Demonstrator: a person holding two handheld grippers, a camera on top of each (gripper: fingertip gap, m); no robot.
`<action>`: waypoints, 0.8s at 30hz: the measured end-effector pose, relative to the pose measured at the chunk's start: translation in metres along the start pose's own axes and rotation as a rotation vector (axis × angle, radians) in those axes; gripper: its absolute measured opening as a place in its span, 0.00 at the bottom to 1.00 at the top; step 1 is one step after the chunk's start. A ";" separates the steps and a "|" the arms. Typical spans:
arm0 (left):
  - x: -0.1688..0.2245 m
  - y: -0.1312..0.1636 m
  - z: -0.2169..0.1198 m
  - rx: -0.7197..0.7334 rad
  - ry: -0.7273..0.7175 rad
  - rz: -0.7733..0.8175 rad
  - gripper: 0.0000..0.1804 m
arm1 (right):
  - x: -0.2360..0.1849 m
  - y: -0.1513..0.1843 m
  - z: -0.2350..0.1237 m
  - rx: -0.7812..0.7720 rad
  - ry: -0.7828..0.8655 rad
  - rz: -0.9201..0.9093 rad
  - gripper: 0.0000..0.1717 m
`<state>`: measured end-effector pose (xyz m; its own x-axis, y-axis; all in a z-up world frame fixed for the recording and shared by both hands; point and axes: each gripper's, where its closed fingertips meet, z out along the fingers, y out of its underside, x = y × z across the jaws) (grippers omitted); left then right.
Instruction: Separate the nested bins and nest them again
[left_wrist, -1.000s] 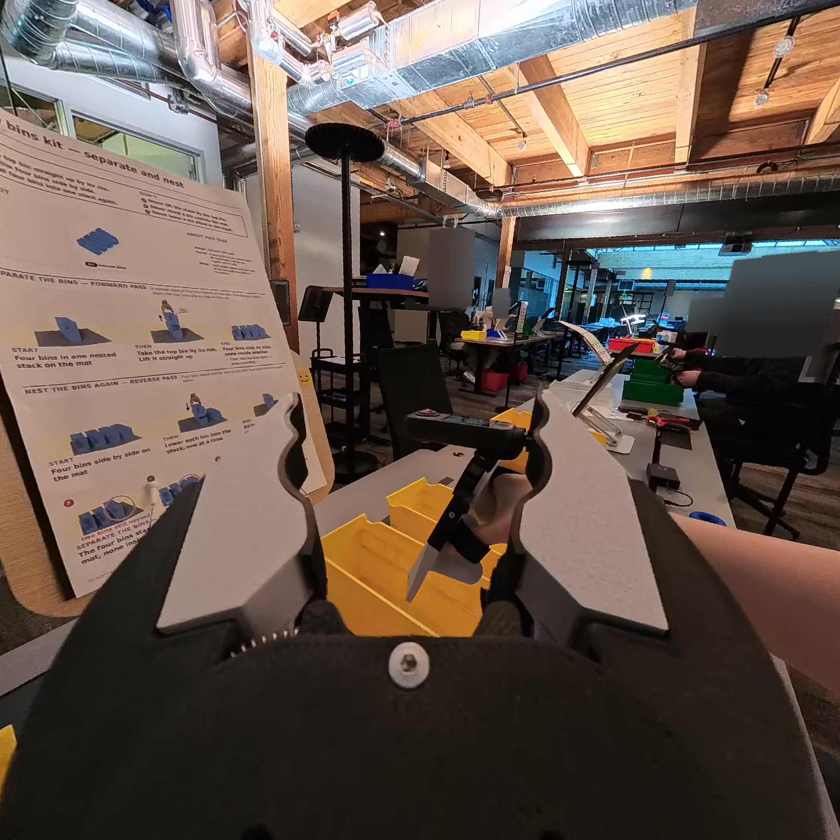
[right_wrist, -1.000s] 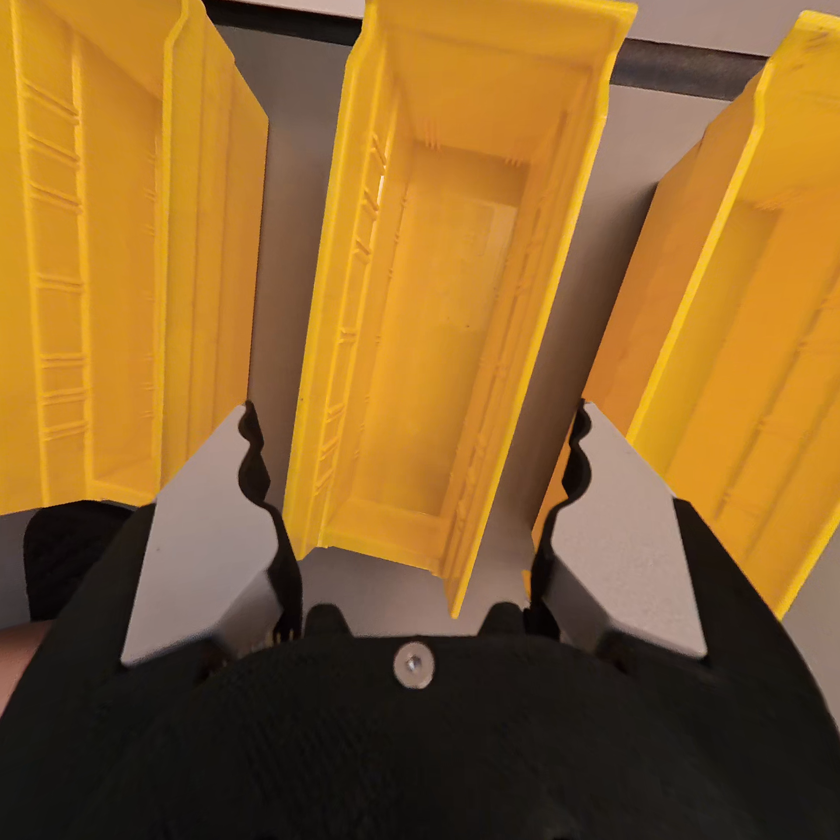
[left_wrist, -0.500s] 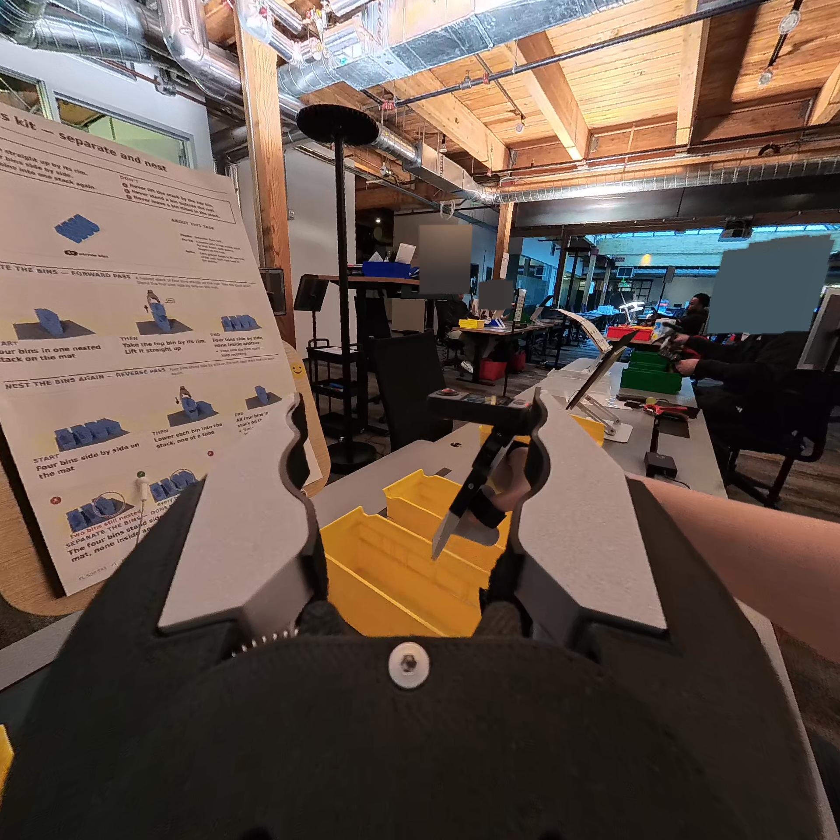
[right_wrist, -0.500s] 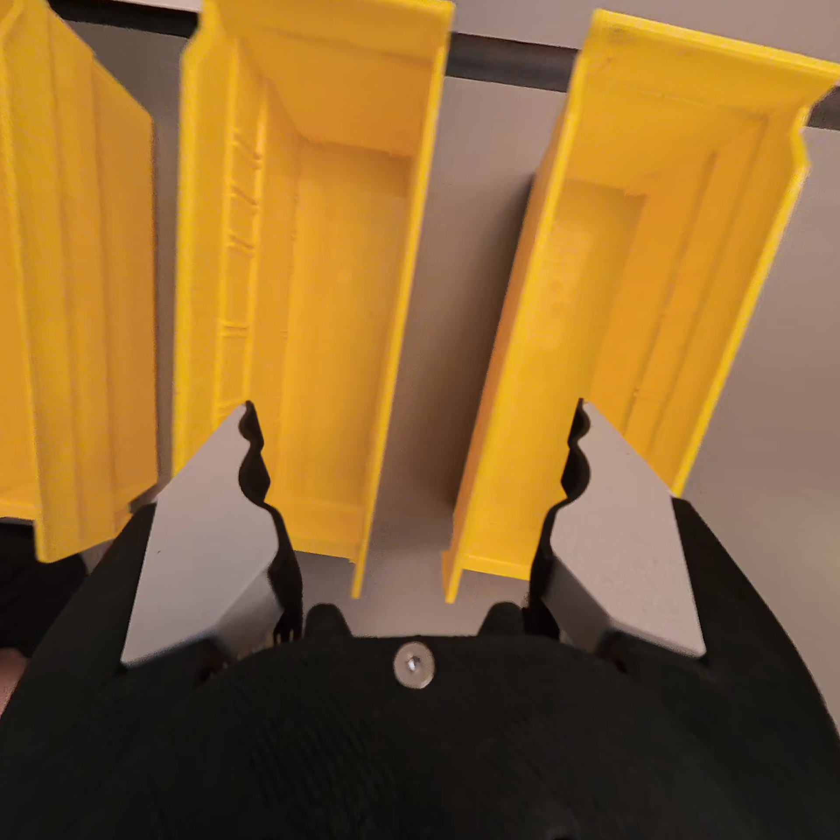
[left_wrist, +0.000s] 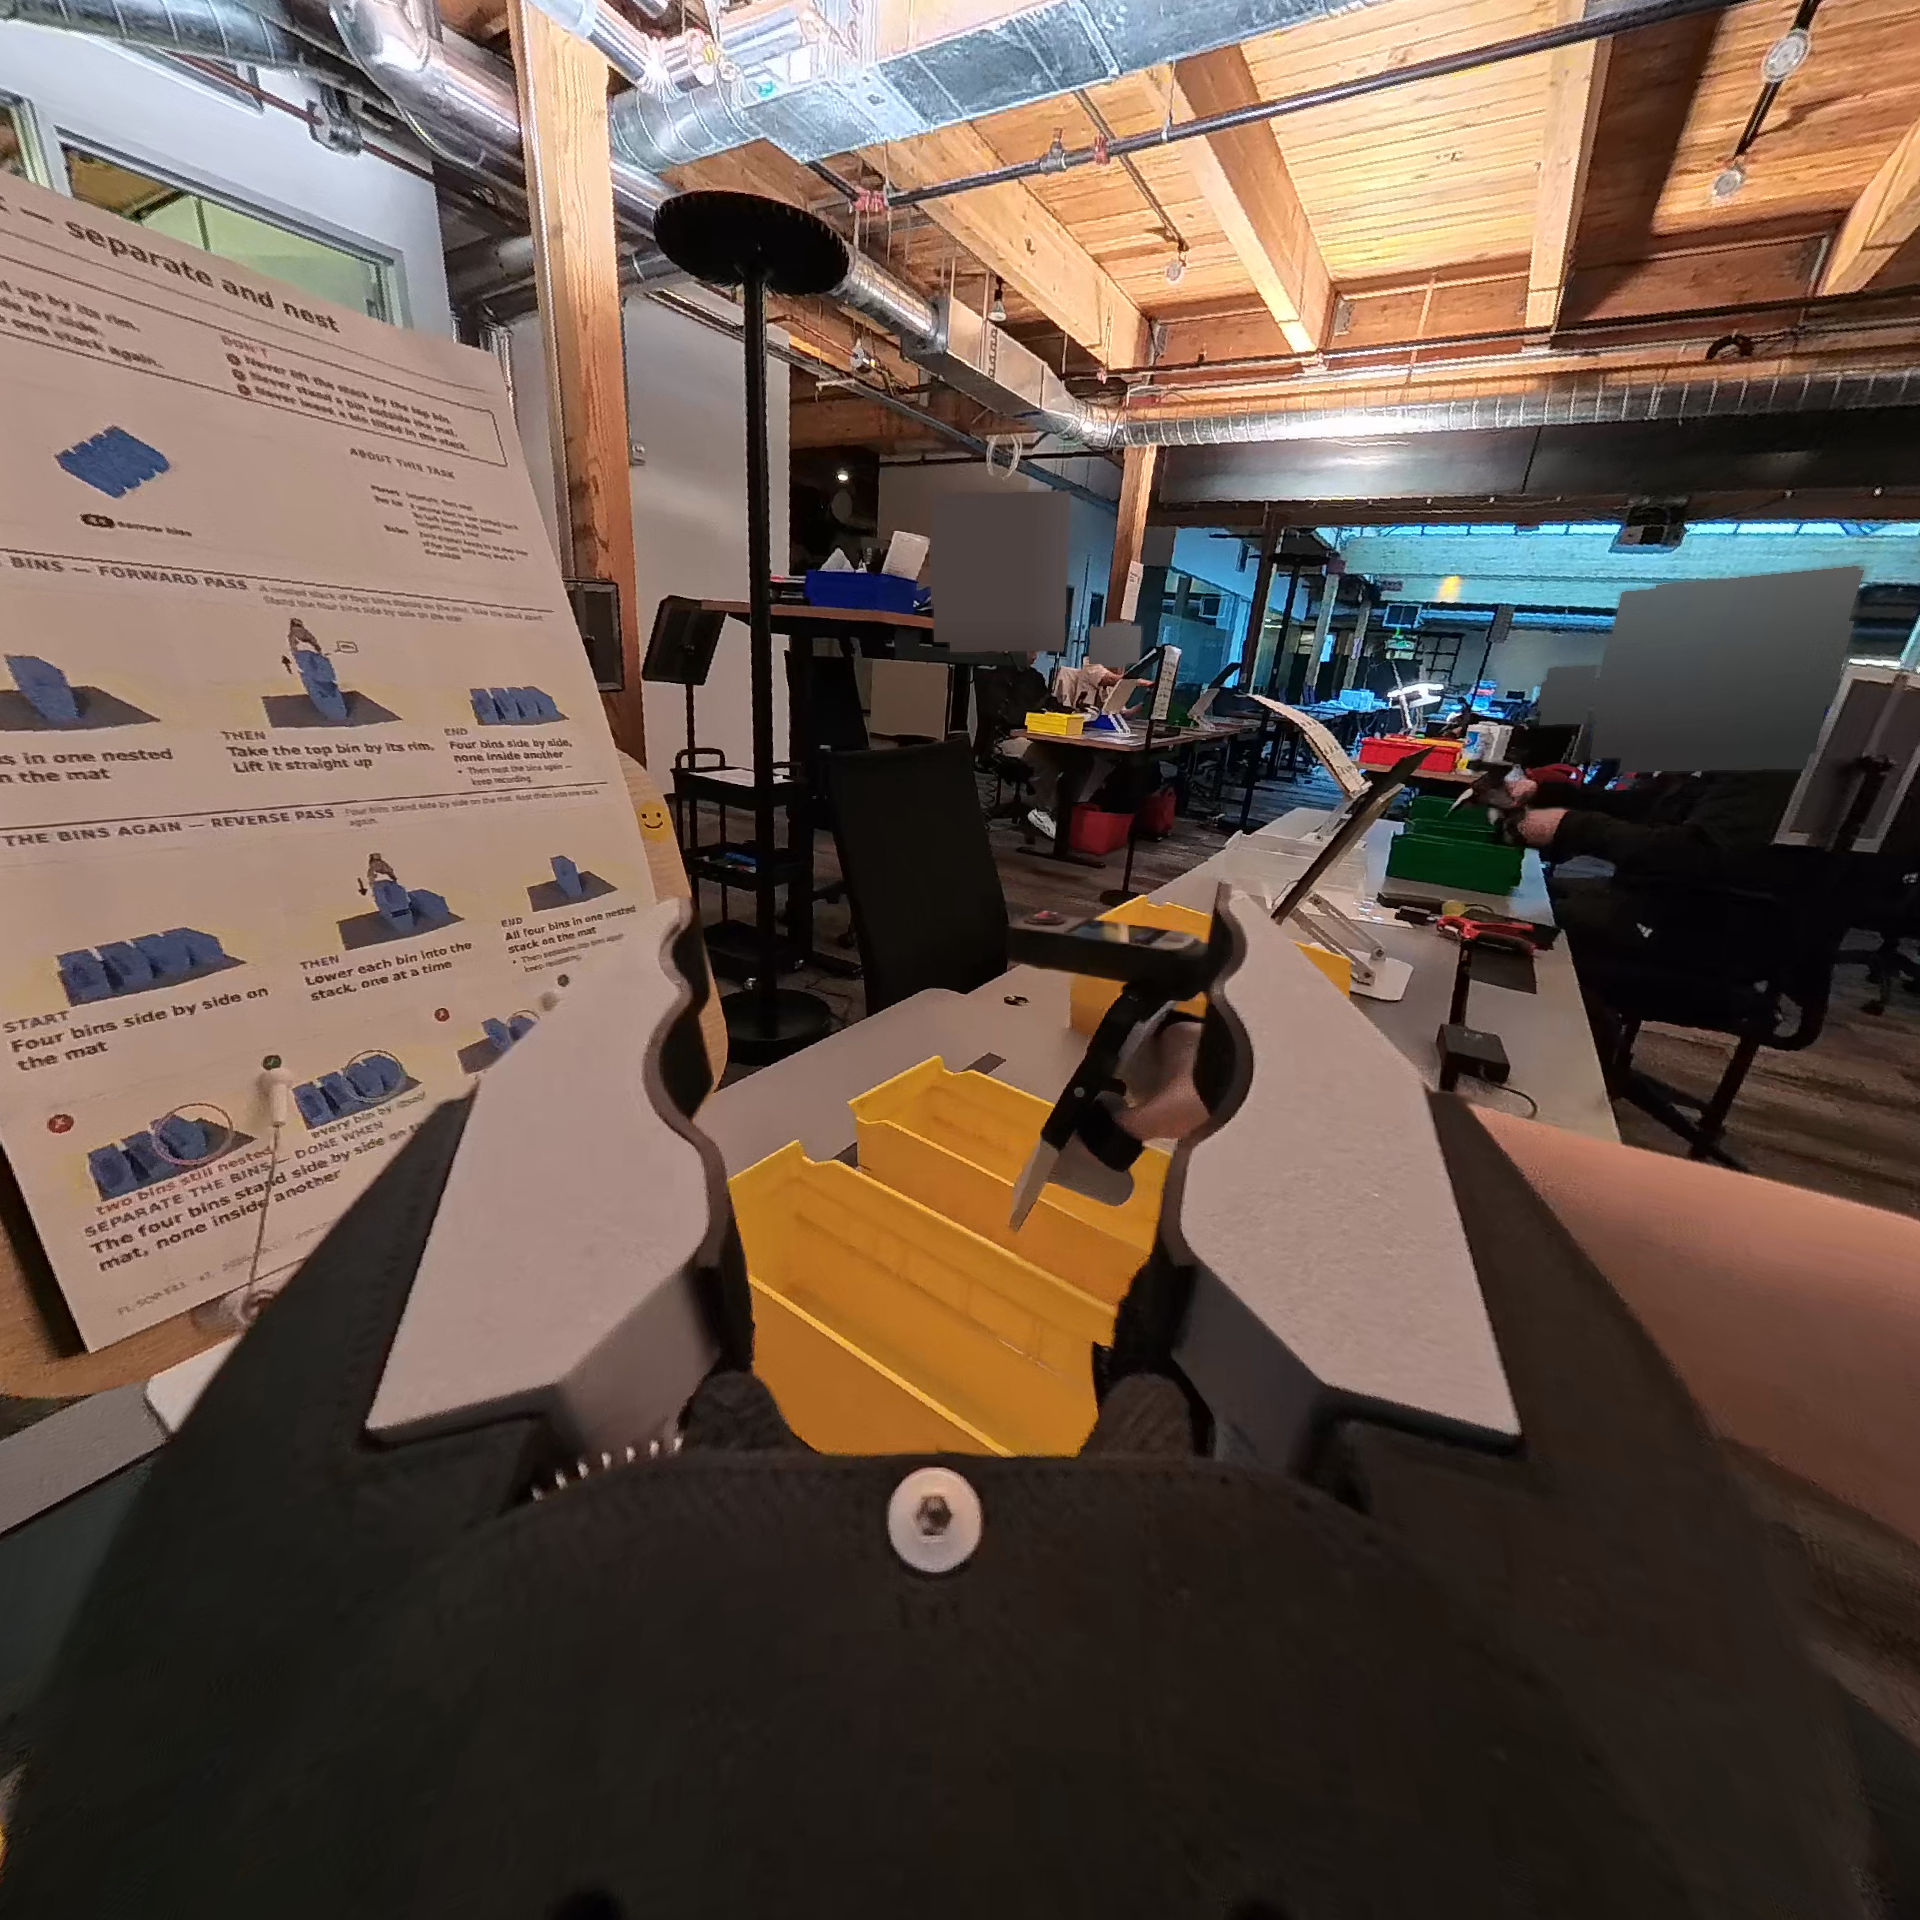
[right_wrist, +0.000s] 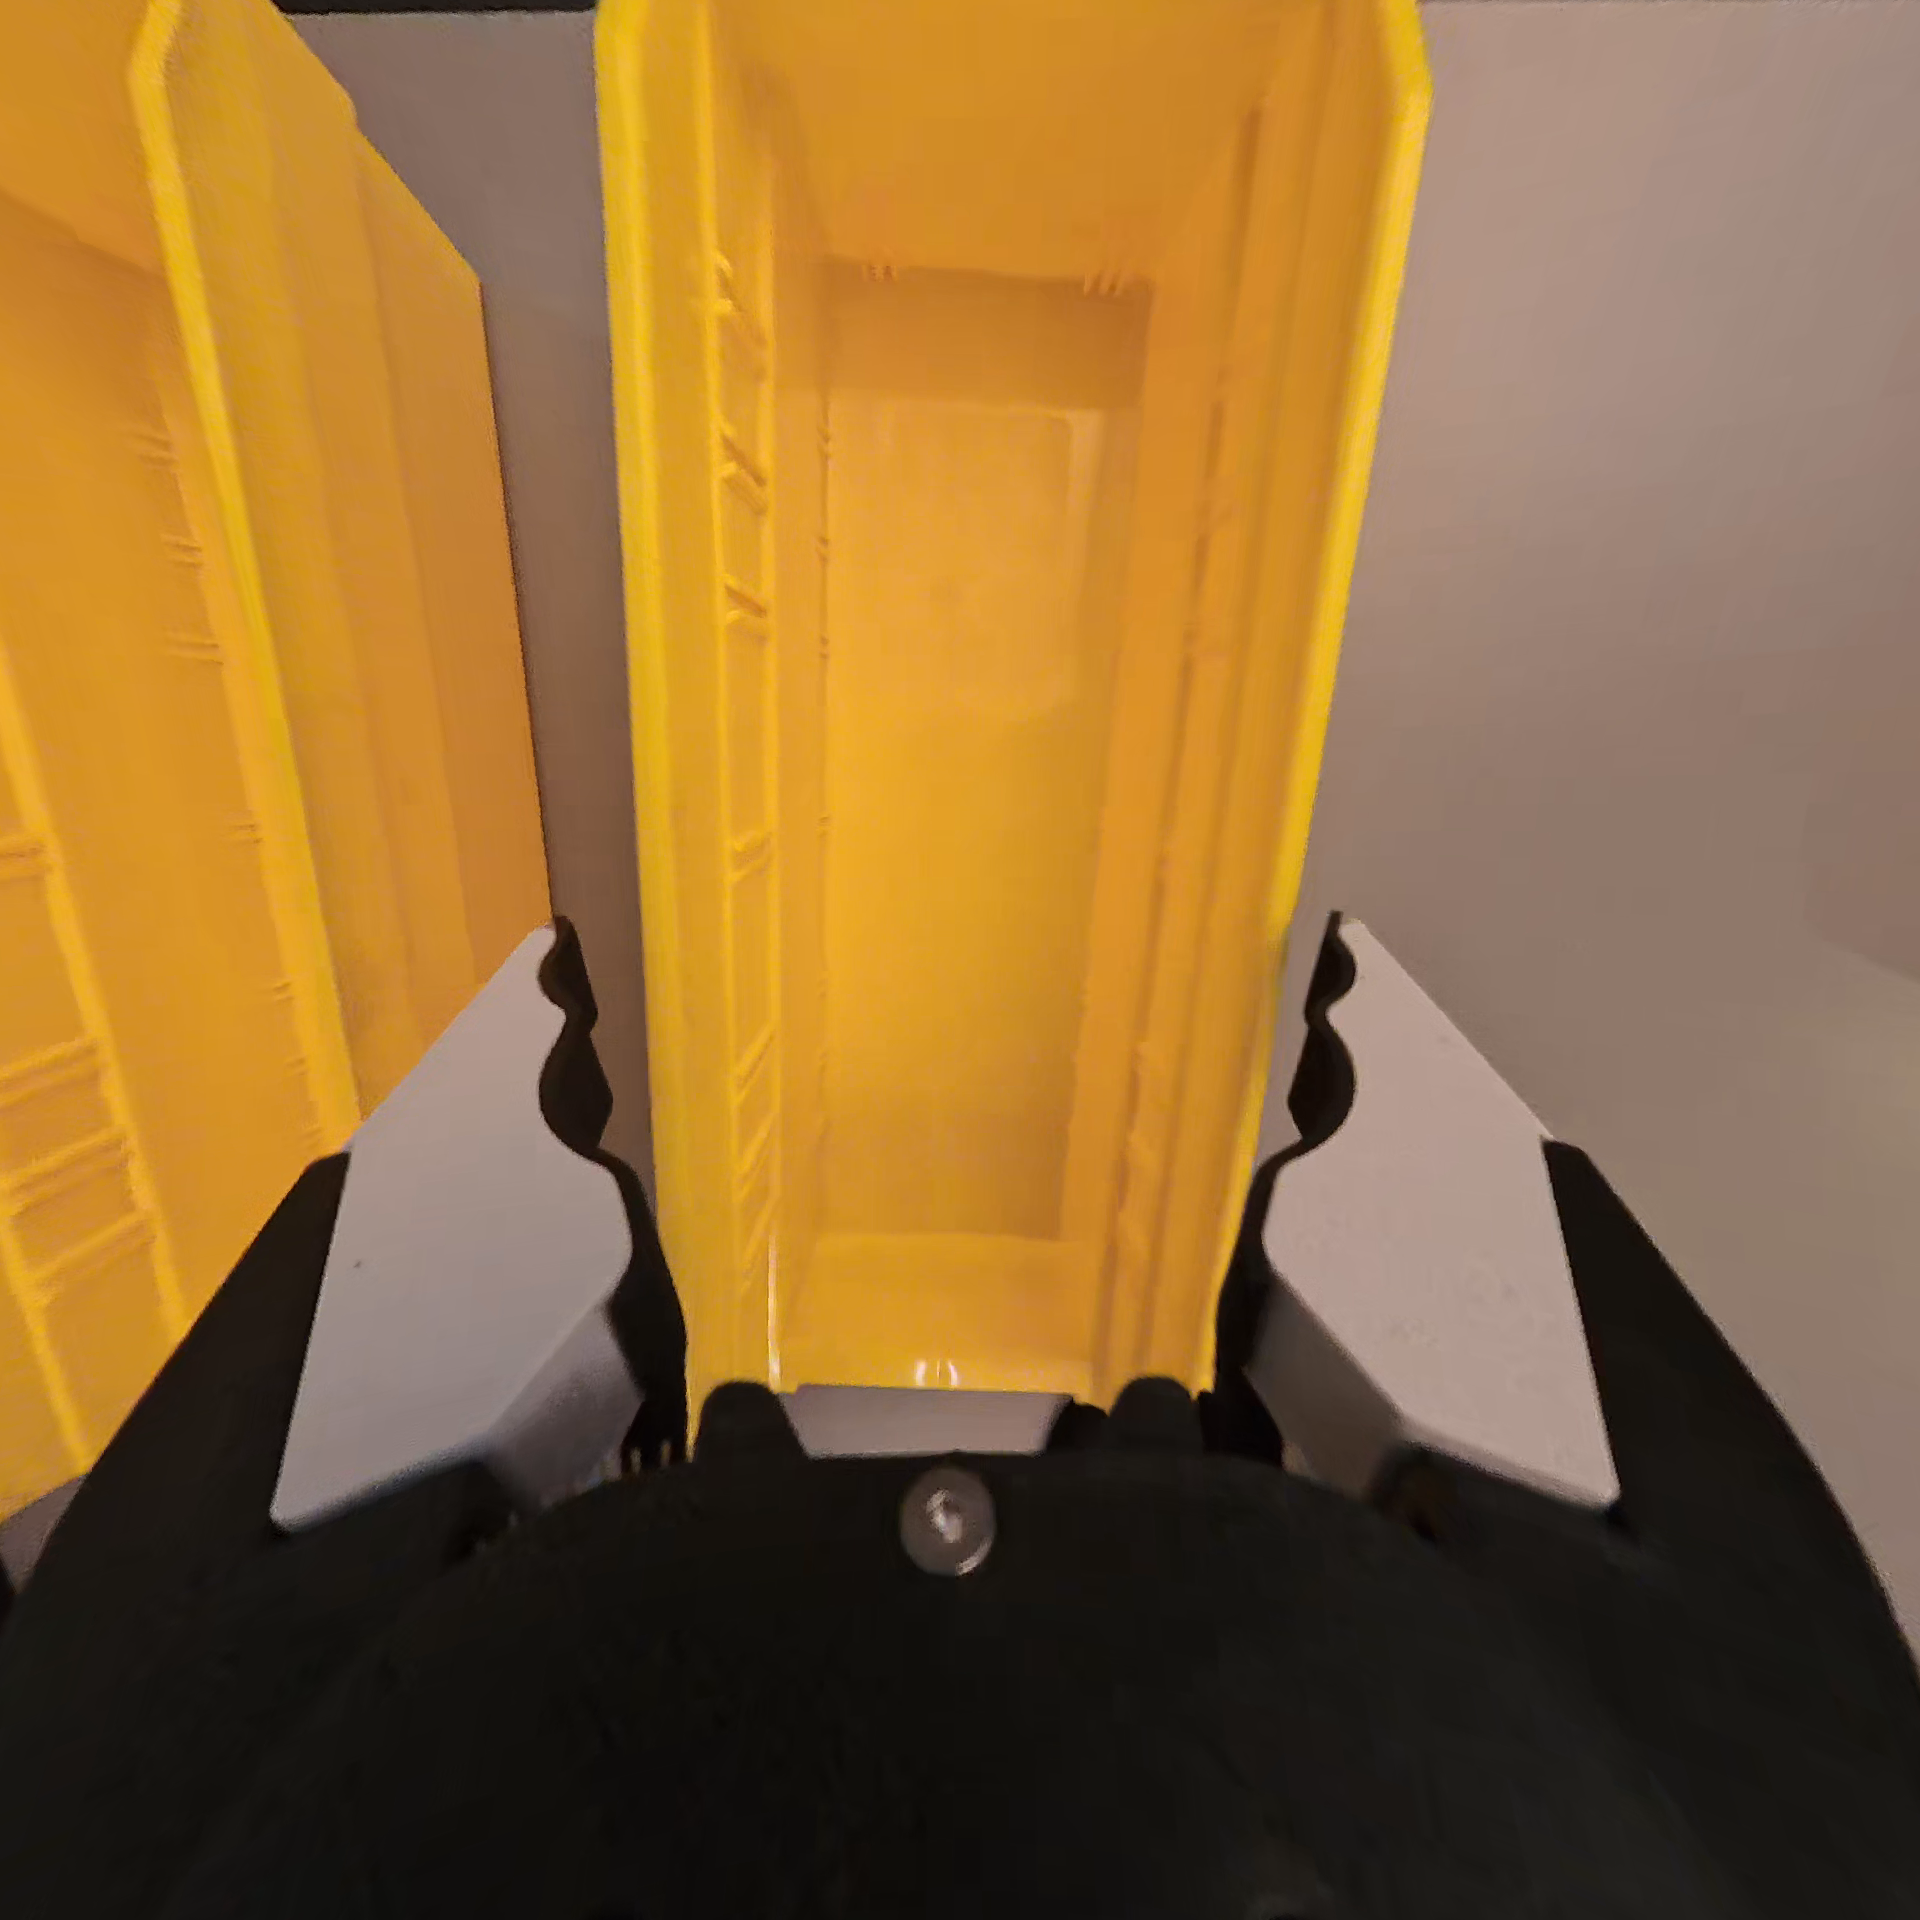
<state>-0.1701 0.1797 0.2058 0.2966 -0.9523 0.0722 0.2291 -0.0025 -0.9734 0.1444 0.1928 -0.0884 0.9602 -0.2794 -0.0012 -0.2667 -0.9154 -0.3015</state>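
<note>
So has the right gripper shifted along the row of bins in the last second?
Yes. The right gripper moved rightward along the row: a second ago its jaws straddled the middle of three yellow bins; now they straddle the rightmost bin, with bare grey table beyond it.

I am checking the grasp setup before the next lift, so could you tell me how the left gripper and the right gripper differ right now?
The right gripper points down at the table and straddles a yellow bin, while the left gripper is aimed across the room with nothing between its fingers. The right gripper's fingers stand wider apart than the left gripper's. Both are open; gaps show between the right gripper's pads and the bin.
</note>
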 end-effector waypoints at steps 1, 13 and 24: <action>0.001 0.000 0.000 -0.002 0.005 0.000 0.52 | 0.001 0.001 0.006 -0.017 0.000 0.007 0.79; 0.000 0.013 0.010 -0.050 0.019 -0.035 0.50 | 0.007 0.017 0.011 -0.168 -0.031 -0.005 0.61; -0.004 0.011 0.004 -0.047 -0.007 -0.057 0.48 | 0.004 0.018 -0.068 -0.154 -0.037 0.047 0.61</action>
<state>-0.1649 0.1848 0.1960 0.2905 -0.9481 0.1291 0.2016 -0.0712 -0.9769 0.1380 0.1555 -0.0288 0.9479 -0.3150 -0.0482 -0.3187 -0.9358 -0.1510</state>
